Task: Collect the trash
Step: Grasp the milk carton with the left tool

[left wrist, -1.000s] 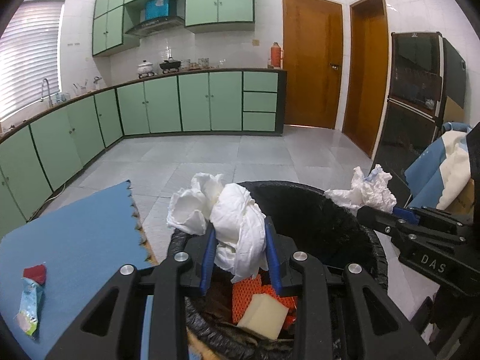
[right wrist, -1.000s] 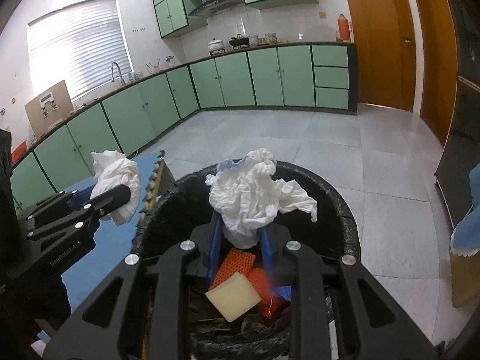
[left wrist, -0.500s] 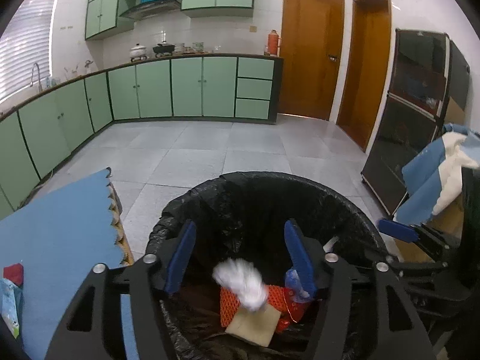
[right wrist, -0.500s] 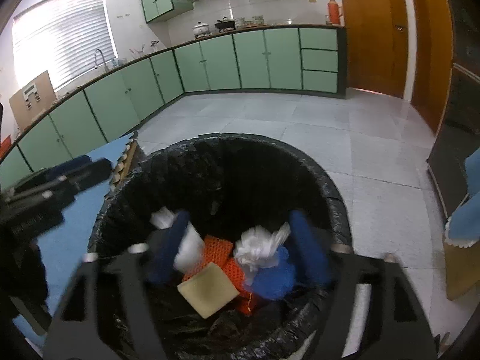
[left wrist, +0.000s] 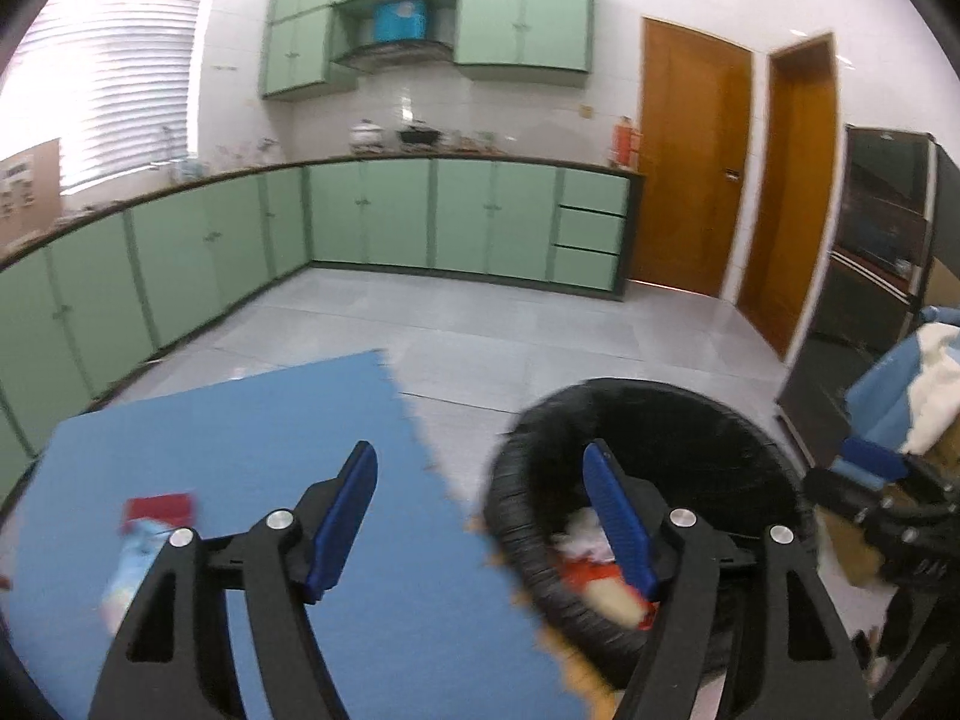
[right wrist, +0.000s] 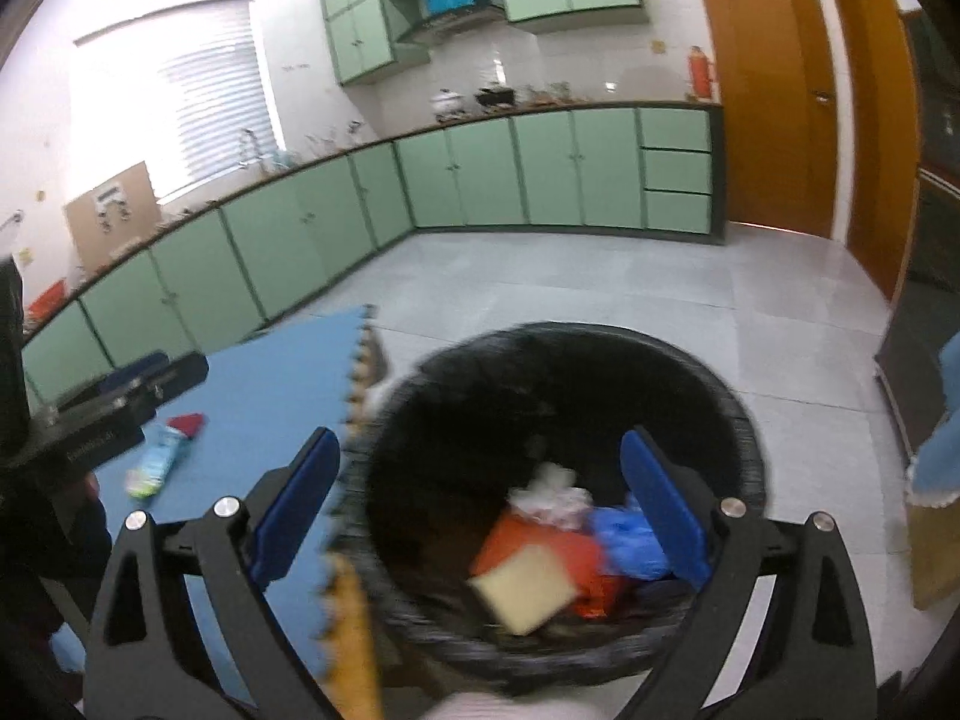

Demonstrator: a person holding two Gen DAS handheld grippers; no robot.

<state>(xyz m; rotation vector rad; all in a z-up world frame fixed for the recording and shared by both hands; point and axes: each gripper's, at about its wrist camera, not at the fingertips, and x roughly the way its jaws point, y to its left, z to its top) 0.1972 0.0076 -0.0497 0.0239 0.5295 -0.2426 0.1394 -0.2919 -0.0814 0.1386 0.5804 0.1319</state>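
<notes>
Over on the far left of the blue foam mat [left wrist: 252, 420] there's one piece of trash not picked up yet: a crumpled snack wrapper [right wrist: 157, 457], pale blue-green with a red end, thin crinkly plastic by the look of it. It's lying flat near the mat's left side, well apart from the bin, so I'd guess that's the next target.

Left gripper [left wrist: 480, 516] sits above the mat's jagged puzzle-tooth edge, jaws opening and nothing between them. Its blue ribbed pads [left wrist: 342, 519] are spread wide with only mat and bin rim visible through the gap. Looks angled toward the mat side, which makes sense if the wrapper's next, but that's my read.

Moving right, the trash bin [right wrist: 744, 420] is a round tub lined with a black bag, wrinkly and matte, parked right against the mat's edge so drops are a short trip. Inside: white crumpled tissues [right wrist: 549, 495], soft and wadded, on top of an orange mesh thing [right wrist: 528, 540], a pale yellow flat square [right wrist: 523, 591] that looks spongy, and a scrunched blue plastic bag [right wrist: 630, 537].

Right gripper [right wrist: 480, 516] hangs directly above the bin's mouth, jaws opening to nearly full spread and empty too, with only the bin's contents showing down below them.
</notes>
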